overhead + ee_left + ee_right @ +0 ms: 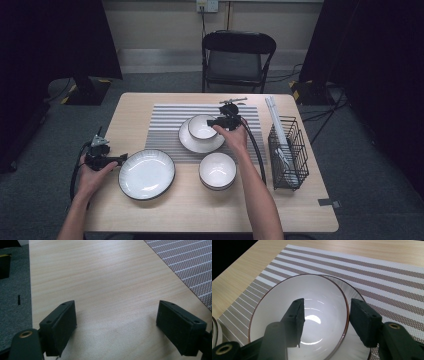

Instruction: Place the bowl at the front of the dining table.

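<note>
The right hand-held gripper (220, 121) hovers at a small white ceramic bowl with a thin dark rim (201, 126), which sits on a shallow white plate (192, 141) on the grey-and-white striped placemat (165, 125) in the middle of the light wooden table (210, 210). In the right gripper view its jaws stand moderately apart and straddle the bowl's wall (287, 302), one inside the bowl and one outside over the plate; a gap shows between the outer pad and the rim, so the pads do not press on it. The left hand-held gripper (122, 158) is held near the table's left edge, just beside a large white plate with a dark rim (146, 174). In the left gripper view its jaws stand wide with only bare table (105, 277) between them. A second white bowl (217, 170) rests at the placemat's near edge. A black wire basket (287, 150) stands at the table's right side, with white items in it.
</note>
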A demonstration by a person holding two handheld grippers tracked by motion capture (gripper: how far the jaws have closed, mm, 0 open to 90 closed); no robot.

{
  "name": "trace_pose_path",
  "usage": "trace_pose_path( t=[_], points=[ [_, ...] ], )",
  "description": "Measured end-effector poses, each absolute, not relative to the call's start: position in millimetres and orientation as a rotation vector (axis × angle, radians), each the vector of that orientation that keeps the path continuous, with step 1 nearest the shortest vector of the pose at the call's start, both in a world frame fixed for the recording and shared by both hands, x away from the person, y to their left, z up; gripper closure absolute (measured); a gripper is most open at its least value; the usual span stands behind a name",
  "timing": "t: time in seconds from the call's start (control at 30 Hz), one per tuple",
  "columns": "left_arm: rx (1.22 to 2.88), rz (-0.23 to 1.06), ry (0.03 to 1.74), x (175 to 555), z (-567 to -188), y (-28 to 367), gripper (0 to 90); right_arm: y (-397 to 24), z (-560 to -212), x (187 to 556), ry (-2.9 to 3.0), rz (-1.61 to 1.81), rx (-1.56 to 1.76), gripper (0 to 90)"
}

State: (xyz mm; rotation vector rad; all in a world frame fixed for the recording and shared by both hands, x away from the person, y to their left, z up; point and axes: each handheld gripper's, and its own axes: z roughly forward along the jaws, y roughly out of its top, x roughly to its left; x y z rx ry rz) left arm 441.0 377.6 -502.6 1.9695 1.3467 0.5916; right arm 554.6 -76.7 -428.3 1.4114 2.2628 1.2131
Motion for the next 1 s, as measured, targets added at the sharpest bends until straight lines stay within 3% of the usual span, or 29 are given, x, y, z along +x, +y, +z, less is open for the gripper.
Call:
trace_pose_path(
  t=[1.0],
  points=[
    [1.966, 0.591, 1.348, 441, -503, 377, 16.1, -84, -406, 522, 2.229, 1.286, 1.266, 41.9]
  ],
)
